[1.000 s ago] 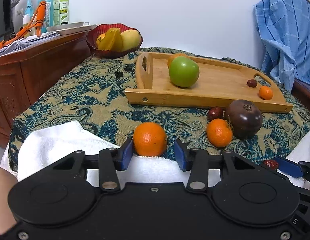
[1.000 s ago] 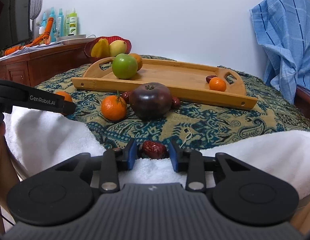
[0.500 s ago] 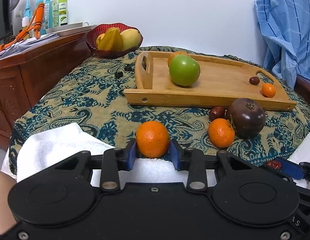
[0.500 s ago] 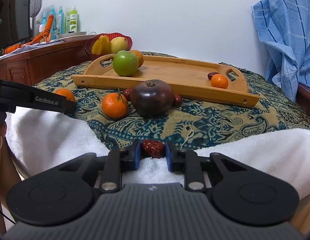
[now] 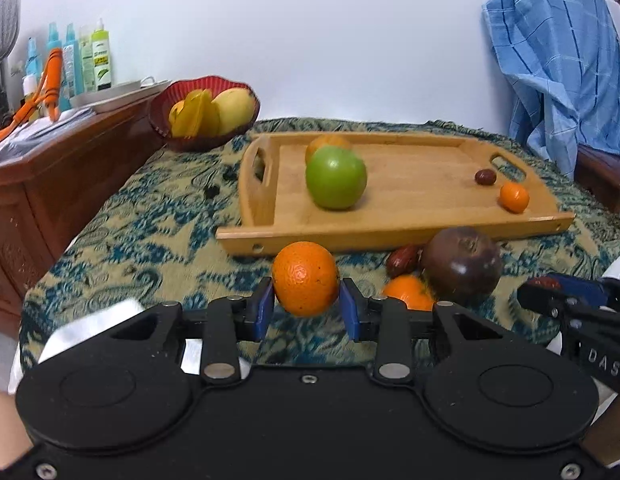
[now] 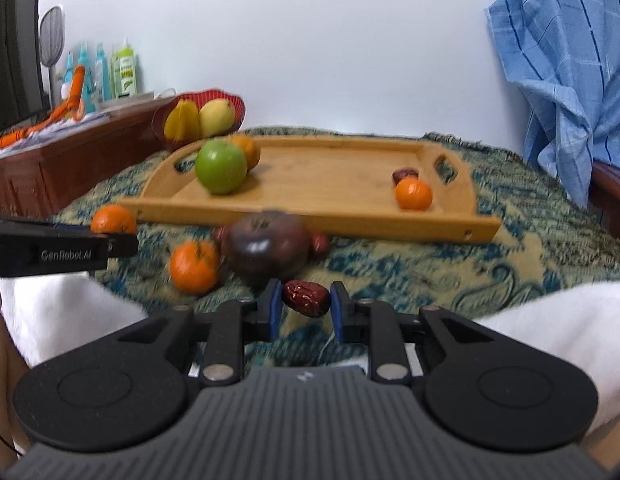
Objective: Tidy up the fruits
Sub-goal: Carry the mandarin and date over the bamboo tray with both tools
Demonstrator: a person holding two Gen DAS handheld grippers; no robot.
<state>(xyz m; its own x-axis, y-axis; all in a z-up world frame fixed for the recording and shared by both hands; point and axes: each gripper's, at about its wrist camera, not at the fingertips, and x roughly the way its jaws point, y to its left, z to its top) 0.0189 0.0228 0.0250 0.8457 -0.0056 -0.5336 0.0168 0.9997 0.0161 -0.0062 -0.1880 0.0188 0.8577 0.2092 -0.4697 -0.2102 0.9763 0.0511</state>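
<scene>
On the patterned cloth (image 5: 158, 232) in front of me, I've got fruit in both hands right now. My left gripper (image 5: 306, 312) is pinching a mandarin (image 5: 306, 278) between its blue pads (image 5: 264, 312), and the fruit is clear of the cloth. My right gripper (image 6: 304, 312) is clamped on a red date (image 6: 306, 298), also up in the air, just ahead of the white towel (image 6: 550, 328).

The wooden tray (image 6: 350, 220) sits further back with a green apple (image 6: 221, 166) and an orange (image 6: 246, 150) touching behind it at the left end, plus a small mandarin (image 6: 414, 195) and a dark date (image 6: 404, 174) near the right handle. Between me and the tray's front edge there's a big dark purple fruit (image 6: 266, 246), another mandarin (image 6: 194, 266) right beside it, and a couple more dates (image 6: 320, 242) tucked against it. A red bowl (image 5: 162, 120) with yellow fruit is off at the back left by the wooden cabinet (image 5: 50, 184). Everything's a bit blurry.
</scene>
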